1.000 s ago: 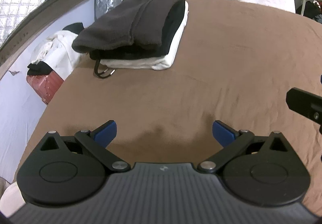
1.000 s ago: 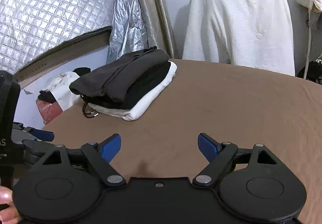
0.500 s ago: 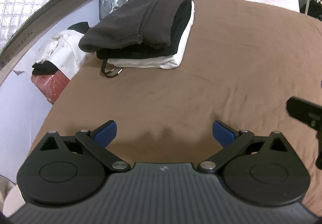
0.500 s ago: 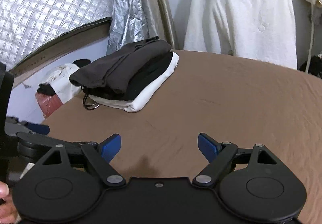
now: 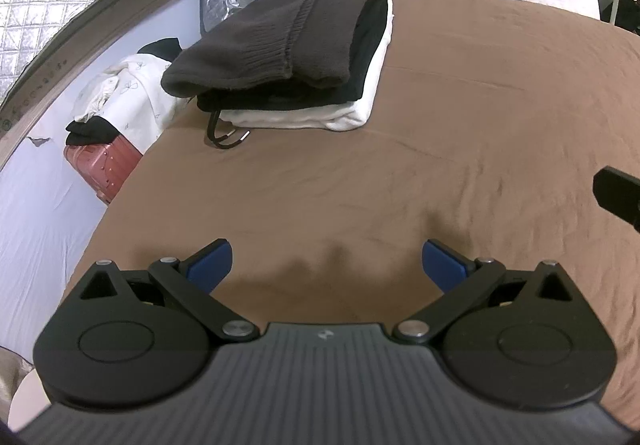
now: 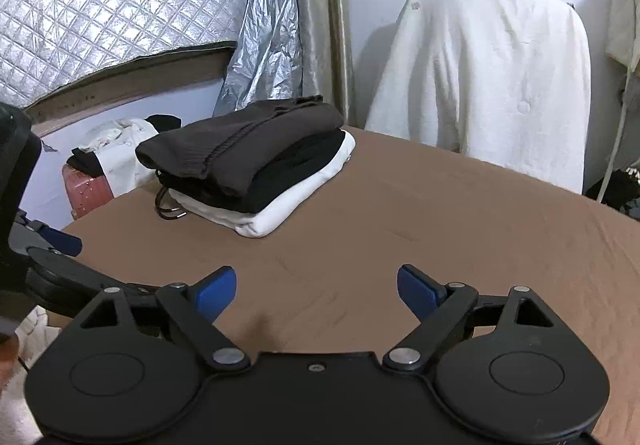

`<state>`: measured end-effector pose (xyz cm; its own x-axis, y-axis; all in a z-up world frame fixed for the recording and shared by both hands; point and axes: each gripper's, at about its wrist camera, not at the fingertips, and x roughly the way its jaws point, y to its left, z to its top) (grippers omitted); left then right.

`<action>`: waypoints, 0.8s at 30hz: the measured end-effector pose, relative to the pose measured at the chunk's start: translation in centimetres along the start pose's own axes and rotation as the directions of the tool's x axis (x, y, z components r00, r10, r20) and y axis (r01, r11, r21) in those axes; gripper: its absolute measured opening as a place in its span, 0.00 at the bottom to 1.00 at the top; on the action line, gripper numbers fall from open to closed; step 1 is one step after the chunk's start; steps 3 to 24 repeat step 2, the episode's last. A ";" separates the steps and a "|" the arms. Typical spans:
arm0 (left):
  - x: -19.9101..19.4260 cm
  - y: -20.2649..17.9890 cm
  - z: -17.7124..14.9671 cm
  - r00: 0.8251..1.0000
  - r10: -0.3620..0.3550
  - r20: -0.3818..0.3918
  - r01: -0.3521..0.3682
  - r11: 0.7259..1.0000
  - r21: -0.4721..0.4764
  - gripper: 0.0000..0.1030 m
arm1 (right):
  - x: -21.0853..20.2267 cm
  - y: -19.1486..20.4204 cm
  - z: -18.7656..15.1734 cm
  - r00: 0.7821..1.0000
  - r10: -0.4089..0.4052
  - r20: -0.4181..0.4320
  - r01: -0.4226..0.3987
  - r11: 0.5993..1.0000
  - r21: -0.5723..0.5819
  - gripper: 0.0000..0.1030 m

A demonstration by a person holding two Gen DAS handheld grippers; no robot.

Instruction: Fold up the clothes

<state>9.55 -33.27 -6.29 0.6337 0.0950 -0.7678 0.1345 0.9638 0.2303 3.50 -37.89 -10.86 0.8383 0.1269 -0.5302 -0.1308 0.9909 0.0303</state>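
Observation:
A stack of folded clothes (image 5: 296,49), dark grey on top, black in the middle, white at the bottom, lies at the far left of the brown-covered surface (image 5: 460,133); it also shows in the right wrist view (image 6: 248,161). A black drawstring (image 5: 224,133) hangs from its near end. My left gripper (image 5: 326,265) is open and empty, low over the bare brown cover, well short of the stack. My right gripper (image 6: 316,289) is open and empty, to the right of the left gripper, also over bare cover.
A red suitcase (image 5: 102,169) with white and black garments (image 5: 124,93) on it stands off the left edge. A white cloth (image 6: 492,85) drapes over something behind the surface. A quilted silver sheet (image 6: 112,1) covers the back left wall.
Both grippers have moved forward and a little left, so the stack looks nearer and larger. Both stay open and empty. The clothes have not moved.

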 end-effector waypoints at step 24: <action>0.0 -0.2 -0.2 1.000 0.002 0.004 -0.002 1.000 0.016 1.00 | 0.0 0.2 -0.1 1.000 0.001 0.004 -0.001 1.000 -0.008 0.89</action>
